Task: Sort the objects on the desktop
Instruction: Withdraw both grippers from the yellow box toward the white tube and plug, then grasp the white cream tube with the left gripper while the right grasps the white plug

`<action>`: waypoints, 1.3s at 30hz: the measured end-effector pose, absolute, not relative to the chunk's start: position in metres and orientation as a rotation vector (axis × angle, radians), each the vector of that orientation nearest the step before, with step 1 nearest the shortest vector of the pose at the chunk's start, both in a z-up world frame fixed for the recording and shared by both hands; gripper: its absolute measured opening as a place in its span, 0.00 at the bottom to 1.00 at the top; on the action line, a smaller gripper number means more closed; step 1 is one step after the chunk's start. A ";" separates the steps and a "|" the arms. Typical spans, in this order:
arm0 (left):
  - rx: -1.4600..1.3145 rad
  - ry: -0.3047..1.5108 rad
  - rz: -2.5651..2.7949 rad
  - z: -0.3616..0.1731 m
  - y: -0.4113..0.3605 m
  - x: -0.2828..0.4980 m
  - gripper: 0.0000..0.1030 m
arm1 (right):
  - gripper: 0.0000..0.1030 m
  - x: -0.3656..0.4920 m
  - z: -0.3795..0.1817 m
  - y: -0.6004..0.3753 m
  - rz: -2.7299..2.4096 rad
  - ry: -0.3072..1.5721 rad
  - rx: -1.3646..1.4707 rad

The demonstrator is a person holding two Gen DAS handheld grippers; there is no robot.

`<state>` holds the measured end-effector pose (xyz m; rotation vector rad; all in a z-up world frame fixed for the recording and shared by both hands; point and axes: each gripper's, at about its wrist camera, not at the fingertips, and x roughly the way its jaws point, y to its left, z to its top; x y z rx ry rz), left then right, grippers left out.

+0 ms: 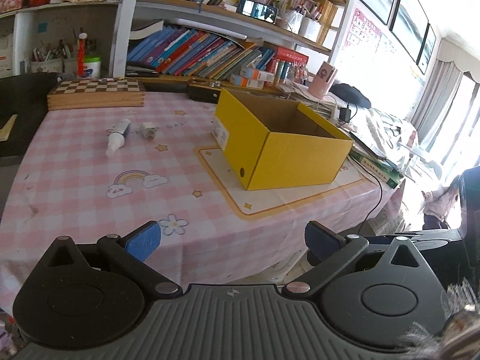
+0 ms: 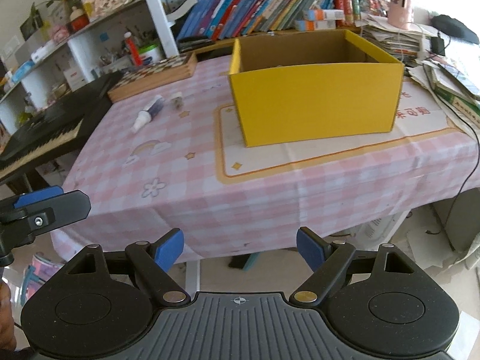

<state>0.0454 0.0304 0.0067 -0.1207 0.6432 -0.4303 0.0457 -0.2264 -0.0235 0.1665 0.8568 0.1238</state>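
Note:
An open yellow cardboard box (image 1: 285, 147) stands on the pink checked tablecloth (image 1: 90, 165); it also shows in the right wrist view (image 2: 315, 99). A white tube with a dark label (image 1: 118, 136) and a small white cube-shaped plug (image 1: 149, 130) lie to the box's left, and both show in the right wrist view: the tube (image 2: 149, 112), the plug (image 2: 177, 100). My left gripper (image 1: 234, 240) is open and empty over the table's near edge. My right gripper (image 2: 240, 247) is open and empty, held off the table's front edge. The left gripper's finger shows at the right view's left edge (image 2: 45, 207).
A wooden chessboard box (image 1: 96, 93) lies at the back left. Bookshelves (image 1: 210, 54) stand behind the table. Stacked papers and books (image 2: 444, 69), a cable (image 2: 468, 138) and a charger sit at the right. A keyboard (image 2: 42, 138) stands left of the table.

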 end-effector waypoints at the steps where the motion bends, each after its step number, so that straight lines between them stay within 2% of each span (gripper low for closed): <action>1: -0.122 0.642 -0.427 0.007 0.034 0.044 1.00 | 0.82 0.046 -0.023 -0.223 0.128 0.856 0.166; 23: -0.167 0.603 -0.298 0.012 0.112 0.027 1.00 | 0.82 0.059 -0.019 -0.143 0.265 0.846 0.099; 39: -0.189 0.576 -0.271 0.012 0.123 0.043 1.00 | 0.82 0.088 -0.019 -0.121 0.352 0.830 0.059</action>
